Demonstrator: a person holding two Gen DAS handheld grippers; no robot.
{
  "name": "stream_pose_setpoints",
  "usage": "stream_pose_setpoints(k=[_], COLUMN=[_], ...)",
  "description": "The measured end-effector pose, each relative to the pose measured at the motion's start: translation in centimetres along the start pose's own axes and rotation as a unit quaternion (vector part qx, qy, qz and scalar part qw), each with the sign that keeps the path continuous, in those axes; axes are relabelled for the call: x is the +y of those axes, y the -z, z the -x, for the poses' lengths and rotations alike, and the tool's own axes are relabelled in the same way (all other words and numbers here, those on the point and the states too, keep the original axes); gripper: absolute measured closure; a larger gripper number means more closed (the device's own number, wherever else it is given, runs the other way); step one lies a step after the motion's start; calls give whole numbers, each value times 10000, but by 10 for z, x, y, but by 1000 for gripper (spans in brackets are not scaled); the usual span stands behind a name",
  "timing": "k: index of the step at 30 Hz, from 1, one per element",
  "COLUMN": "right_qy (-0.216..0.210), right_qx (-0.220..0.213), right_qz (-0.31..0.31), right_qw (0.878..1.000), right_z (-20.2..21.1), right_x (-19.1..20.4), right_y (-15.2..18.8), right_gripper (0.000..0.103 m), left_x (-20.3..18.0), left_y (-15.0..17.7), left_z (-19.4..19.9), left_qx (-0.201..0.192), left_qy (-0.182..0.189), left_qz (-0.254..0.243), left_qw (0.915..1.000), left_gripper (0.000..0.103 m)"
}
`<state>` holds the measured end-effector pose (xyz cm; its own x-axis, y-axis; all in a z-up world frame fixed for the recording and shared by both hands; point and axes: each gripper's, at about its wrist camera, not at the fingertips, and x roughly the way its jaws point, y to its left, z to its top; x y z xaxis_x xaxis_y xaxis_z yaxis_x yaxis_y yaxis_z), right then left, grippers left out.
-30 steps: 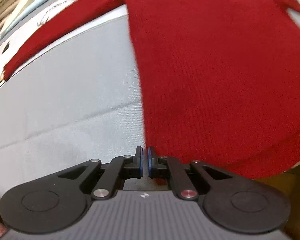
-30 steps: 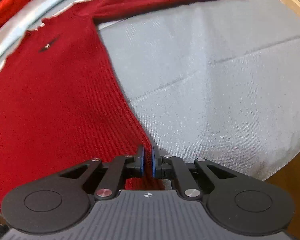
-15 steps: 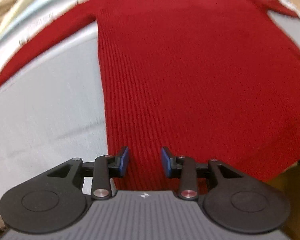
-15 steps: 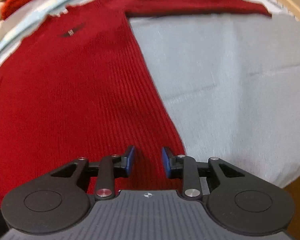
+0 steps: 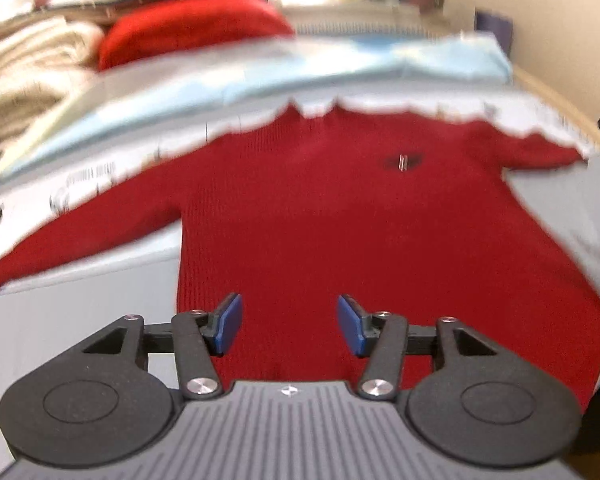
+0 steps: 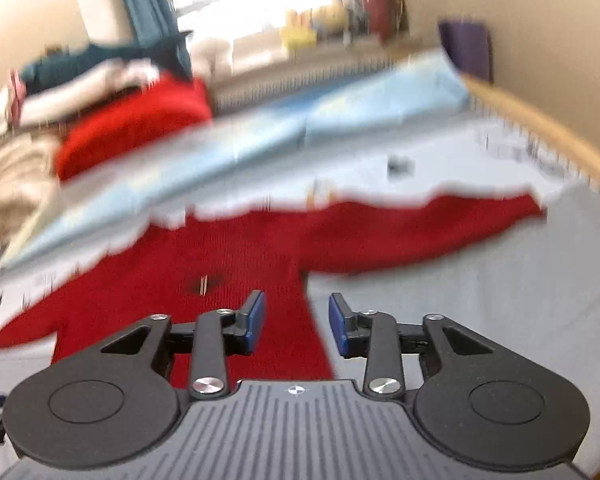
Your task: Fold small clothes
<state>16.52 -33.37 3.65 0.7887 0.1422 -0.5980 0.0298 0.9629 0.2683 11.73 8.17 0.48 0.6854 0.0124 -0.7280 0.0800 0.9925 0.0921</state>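
A small red knitted sweater point(image 5: 340, 232) lies flat on a grey cloth point(image 5: 80, 320), sleeves spread to both sides, a dark emblem point(image 5: 404, 162) on its chest. My left gripper point(image 5: 289, 326) hovers above the lower body of the sweater, its jaws opening, with nothing between the blue pads. In the right wrist view my right gripper point(image 6: 296, 326) hangs over the sweater point(image 6: 240, 280) at its right side edge, below the right sleeve point(image 6: 420, 236). Its jaws are opening too and hold nothing.
A pale blue sheet point(image 5: 300, 72) lies behind the sweater. A pile of cream and red garments point(image 5: 100, 40) sits at the far left. A wooden edge point(image 6: 540, 128) curves along the right side. Grey cloth point(image 6: 480, 312) lies bare to the sweater's right.
Both grippers went from shut at the sweater's bottom hem to open and lifted away from it. Both views tilted up, so the far pile and the window came into sight.
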Motion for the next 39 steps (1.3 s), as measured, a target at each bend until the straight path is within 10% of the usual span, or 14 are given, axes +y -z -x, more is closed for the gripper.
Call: stream_pose_setpoints(k=[5, 9, 15, 19, 23, 29, 39], right_qy=[-18, 271, 684, 897, 967, 1042, 1208], right_qx=[-86, 388, 244, 297, 457, 416, 407], right_qz=[68, -692, -584, -932, -1437, -2302, -3451], right_qw=[9999, 9965, 9956, 9912, 9838, 9667, 9299], right_z=[-21, -51, -57, -61, -81, -121, -193], right_x=[-26, -49, -59, -87, -116, -156, -214], right_y=[-16, -5, -6, -2, -3, -10, 1], right_gripper=[63, 63, 63, 63, 69, 83, 71], left_x=[-16, -48, -54, -47, -27, -33, -26], left_y=[-49, -91, -116, -102, -98, -108, -100], left_z=[5, 10, -20, -64, -101, -120, -142], left_qx=[2, -356, -415, 292, 1040, 912, 1143], left_qy=[1072, 804, 1204, 589, 644, 111, 256], left_qz=[896, 222, 735, 603, 1531, 1150, 1024], left_qw=[9902, 9959, 9891, 9960, 9806, 9891, 9878], left_gripper=[44, 40, 38, 39, 39, 39, 38])
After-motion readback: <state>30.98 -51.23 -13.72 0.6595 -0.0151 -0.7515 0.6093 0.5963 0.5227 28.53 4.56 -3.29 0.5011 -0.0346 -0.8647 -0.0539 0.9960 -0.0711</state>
